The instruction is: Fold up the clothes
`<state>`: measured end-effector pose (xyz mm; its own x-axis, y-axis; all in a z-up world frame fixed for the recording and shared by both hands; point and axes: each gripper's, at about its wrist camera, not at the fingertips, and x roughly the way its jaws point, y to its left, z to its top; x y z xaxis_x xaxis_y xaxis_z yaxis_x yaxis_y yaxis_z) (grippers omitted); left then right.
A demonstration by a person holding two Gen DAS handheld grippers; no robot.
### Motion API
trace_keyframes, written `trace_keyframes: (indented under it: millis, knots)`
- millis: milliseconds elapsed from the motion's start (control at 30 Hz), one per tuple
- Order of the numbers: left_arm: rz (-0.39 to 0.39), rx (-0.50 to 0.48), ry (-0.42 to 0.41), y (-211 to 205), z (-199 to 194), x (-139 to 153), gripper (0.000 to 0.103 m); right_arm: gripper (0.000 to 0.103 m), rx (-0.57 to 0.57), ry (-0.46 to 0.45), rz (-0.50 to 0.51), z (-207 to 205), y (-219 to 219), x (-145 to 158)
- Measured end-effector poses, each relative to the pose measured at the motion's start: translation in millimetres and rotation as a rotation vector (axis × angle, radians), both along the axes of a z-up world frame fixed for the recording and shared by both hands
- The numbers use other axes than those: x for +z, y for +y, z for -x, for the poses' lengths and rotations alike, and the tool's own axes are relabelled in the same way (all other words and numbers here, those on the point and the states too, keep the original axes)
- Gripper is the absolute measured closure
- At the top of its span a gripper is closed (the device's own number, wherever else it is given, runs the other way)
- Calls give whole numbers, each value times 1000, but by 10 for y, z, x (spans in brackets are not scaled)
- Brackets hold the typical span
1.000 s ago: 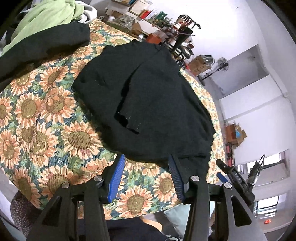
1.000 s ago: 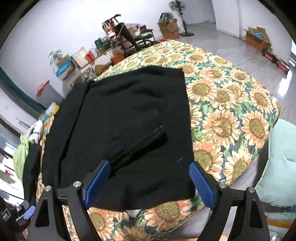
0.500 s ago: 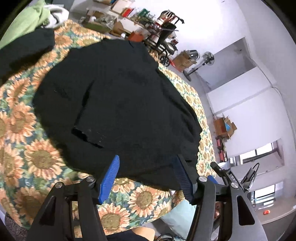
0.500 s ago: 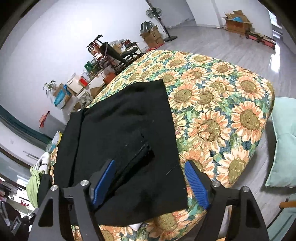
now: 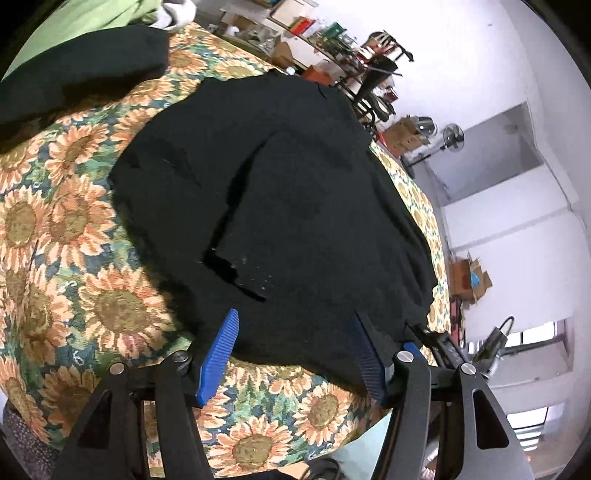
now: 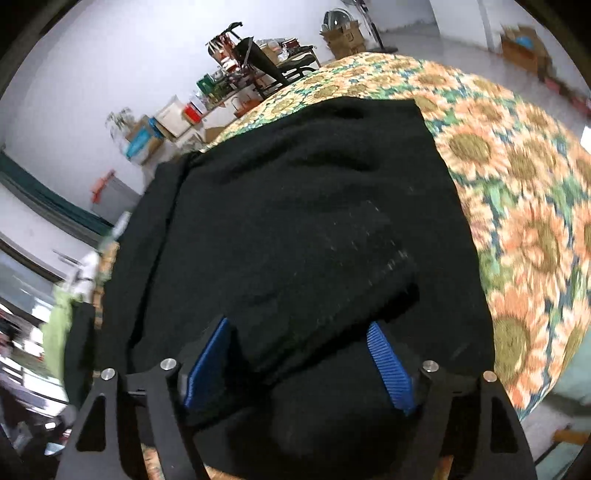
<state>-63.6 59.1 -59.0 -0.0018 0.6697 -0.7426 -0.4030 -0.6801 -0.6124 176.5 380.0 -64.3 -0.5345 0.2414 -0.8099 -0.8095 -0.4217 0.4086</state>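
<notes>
Tongs [image 6: 299, 363] now lower over garment [image 6: 295, 229]

Black garment [image 5: 295, 206] on sunflower-print cloth [image 5: 74, 229] (orange, green); blue-padded tools

sunflower-print bed [image 5: 66, 229], black garment [image 5: 295, 206], green cloth [image 5: 85, 18]

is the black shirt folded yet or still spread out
Partly folded. The black shirt lies flat on the sunflower cloth with a sleeve turned in over its body; the lower hem is not yet brought up.
</notes>
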Motion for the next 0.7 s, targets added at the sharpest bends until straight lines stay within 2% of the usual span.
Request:
trace_keyframes:
  millis: [100, 133, 167, 267, 300, 333, 433, 500, 667, 700]
  knots:
    - [-31, 37, -1, -131, 30, -10, 41, 21, -31, 30, -22, 55, 46, -20]
    - [-40, 54, 0, -180, 42, -13, 41, 25, -57, 53, -20, 24, 77, -34]
    - [-45, 68, -1, -221, 53, -14, 41, 39, -82, 75, -19, -5, 107, -46]
    - [-51, 107, -7, -333, 86, -14, 41, 72, -108, 75, -39, -48, 146, -49]
    - [-53, 120, -9, -370, 97, -14, 41, 77, -105, 78, -44, -68, 144, -40]
    - [-55, 133, -11, -407, 108, -14, 41, 85, -102, 83, -49, -87, 139, -27]
    - [-62, 152, -22, -471, 116, -11, 41, 88, -49, 154, -93, -134, 30, 233]
    - [-81, 150, -34, -490, 103, -21, 41, 89, 14, 230, -143, -133, -82, 542]
    - [-128, 142, -53, -506, 11, -19, 41, 89, 277, 383, -291, -16, -543, 1370]
    - [-131, 146, -51, -519, -5, -13, 41, 89, 334, 412, -292, 16, -646, 1475]
